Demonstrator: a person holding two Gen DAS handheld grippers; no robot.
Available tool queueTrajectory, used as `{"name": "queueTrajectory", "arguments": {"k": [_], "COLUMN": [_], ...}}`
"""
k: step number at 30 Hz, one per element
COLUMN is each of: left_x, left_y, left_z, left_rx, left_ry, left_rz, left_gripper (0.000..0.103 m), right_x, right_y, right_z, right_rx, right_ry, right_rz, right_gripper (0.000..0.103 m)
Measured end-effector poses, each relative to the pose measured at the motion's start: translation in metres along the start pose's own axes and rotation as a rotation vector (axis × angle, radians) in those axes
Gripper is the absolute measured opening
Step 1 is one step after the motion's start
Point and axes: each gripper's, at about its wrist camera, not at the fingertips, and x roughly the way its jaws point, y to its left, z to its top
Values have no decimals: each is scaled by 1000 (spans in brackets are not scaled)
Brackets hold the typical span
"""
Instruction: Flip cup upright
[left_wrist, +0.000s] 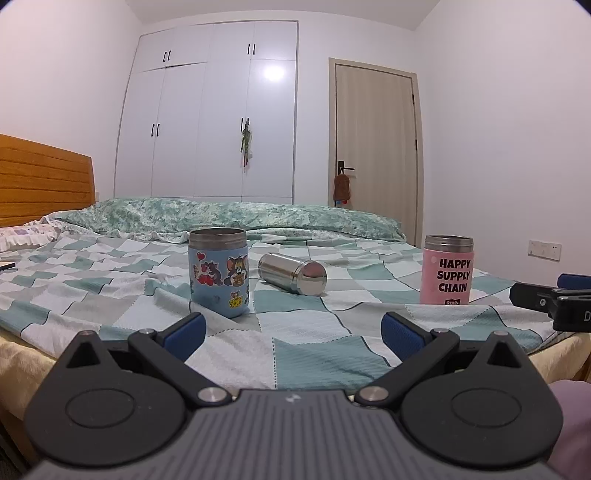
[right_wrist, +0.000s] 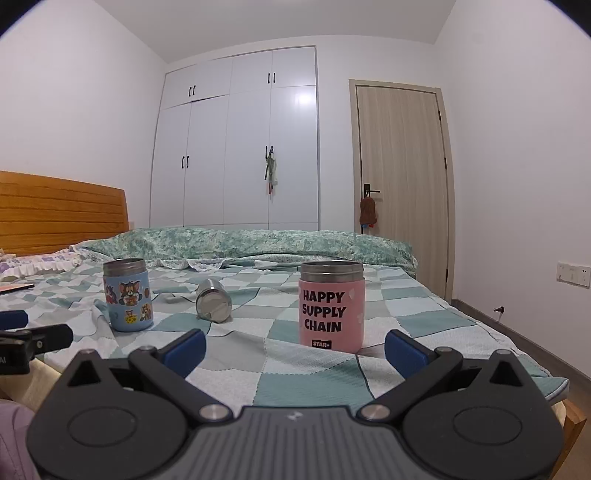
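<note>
A bare steel cup (left_wrist: 292, 273) lies on its side on the checked bedsheet, its closed base toward me; it also shows in the right wrist view (right_wrist: 213, 301). A blue cartoon cup (left_wrist: 218, 272) stands upright to its left, also seen from the right wrist (right_wrist: 126, 299). A pink "HAPPY SUPPLY CHAIN" cup (left_wrist: 447, 270) stands upright at the right (right_wrist: 331, 305). My left gripper (left_wrist: 293, 334) is open and empty, low at the bed's near edge, in front of the blue and steel cups. My right gripper (right_wrist: 295, 349) is open and empty, just in front of the pink cup.
The bed (left_wrist: 110, 295) carries a rumpled green quilt (left_wrist: 229, 214) along the far side and a wooden headboard (left_wrist: 40, 177) at the left. A white wardrobe (left_wrist: 210, 122) and a closed door (left_wrist: 376, 147) stand behind. The right gripper's tip (left_wrist: 554, 299) shows at the right edge.
</note>
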Motion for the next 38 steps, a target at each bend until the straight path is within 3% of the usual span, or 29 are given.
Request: {"name": "queueTrajectory", "arguments": {"k": [38], "left_x": [-7], "left_y": [-1], "left_z": [0], "left_rx": [2], "left_ry": [-30], "left_rz": [-10], "left_gripper": [103], "right_x": [0], "right_y": [0], "right_z": [0], "right_rx": [-4], "right_ry": [-2], "right_rz": [0], "right_gripper": [103]}}
